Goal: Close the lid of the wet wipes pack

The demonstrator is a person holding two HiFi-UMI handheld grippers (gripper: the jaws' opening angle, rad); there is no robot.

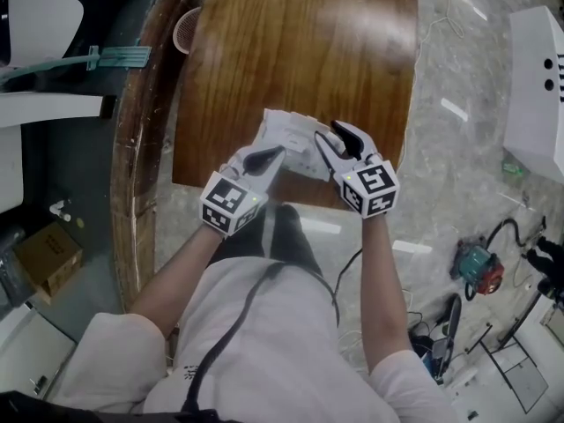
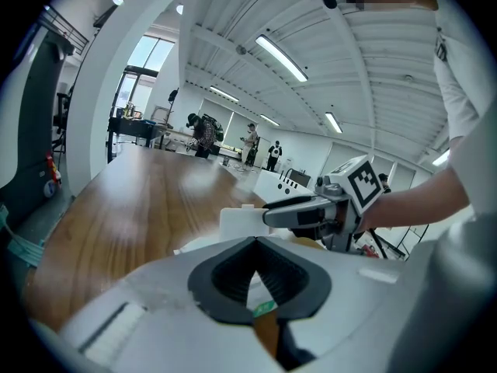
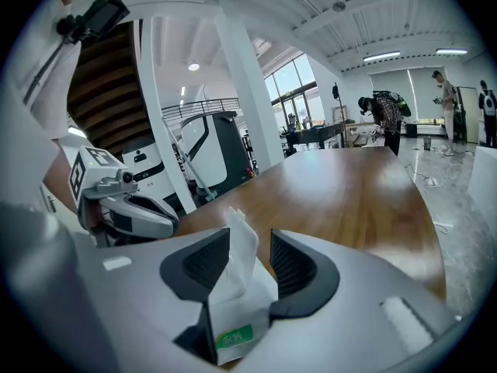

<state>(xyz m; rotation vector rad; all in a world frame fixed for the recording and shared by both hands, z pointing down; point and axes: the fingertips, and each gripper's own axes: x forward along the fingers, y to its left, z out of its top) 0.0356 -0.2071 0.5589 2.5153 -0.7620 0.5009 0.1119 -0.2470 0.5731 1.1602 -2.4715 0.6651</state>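
Observation:
The white wet wipes pack [image 1: 291, 136] is held up over the near edge of the wooden table [image 1: 291, 51], between both grippers. My left gripper [image 1: 278, 152] grips its left end: in the left gripper view the pads [image 2: 233, 274] meet at their tips [image 2: 256, 239] with a thin white edge and green label [image 2: 261, 308] pinched between them. The white lid [image 2: 241, 222] stands up beyond. My right gripper [image 1: 328, 134] is at the pack's right side. In its view the jaws [image 3: 250, 231] stand wide apart, a wipe sheet [image 3: 239, 247] and the pack [image 3: 231, 325] between them.
The table's near edge lies under the grippers, with stone floor [image 1: 458, 148] to the right. A white machine [image 1: 536, 86] and a red tool [image 1: 480, 268] are on the floor at right. A cardboard box [image 1: 48, 254] sits at left. People [image 3: 384, 115] stand far back.

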